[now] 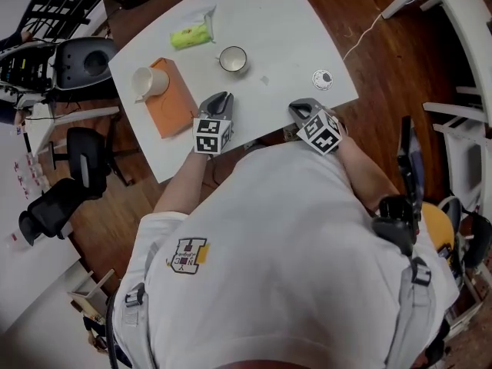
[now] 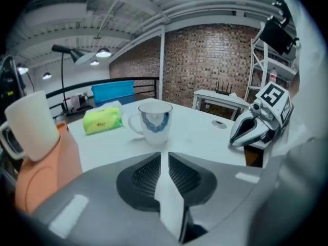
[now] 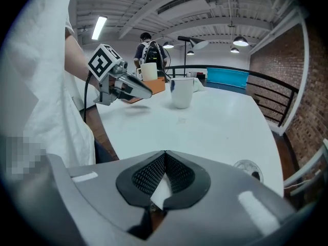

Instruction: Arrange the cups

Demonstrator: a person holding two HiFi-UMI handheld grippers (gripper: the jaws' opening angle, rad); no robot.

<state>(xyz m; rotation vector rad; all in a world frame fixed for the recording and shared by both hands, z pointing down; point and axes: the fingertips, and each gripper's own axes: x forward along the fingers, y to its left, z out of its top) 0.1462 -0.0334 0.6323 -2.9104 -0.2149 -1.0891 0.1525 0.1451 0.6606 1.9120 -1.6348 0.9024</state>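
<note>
Cup w/ blue print near wht cup on mat

Counted in the head view, there are two white ceramic cups: a blue-patterned cup and, at its nine o'clock, a plain cup.

- One flat orange rectangular mat
- One yellow-green soft packet, at ten o'clock
- One small round silver disc, at three o'clock
- One white table
- Two grey grippers: the left gripper at six o'clock and the right gripper at four

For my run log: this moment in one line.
left hand-held gripper slightly open, empty; right hand-held gripper shut, empty; patterned cup on table; white cup on orange mat
</note>
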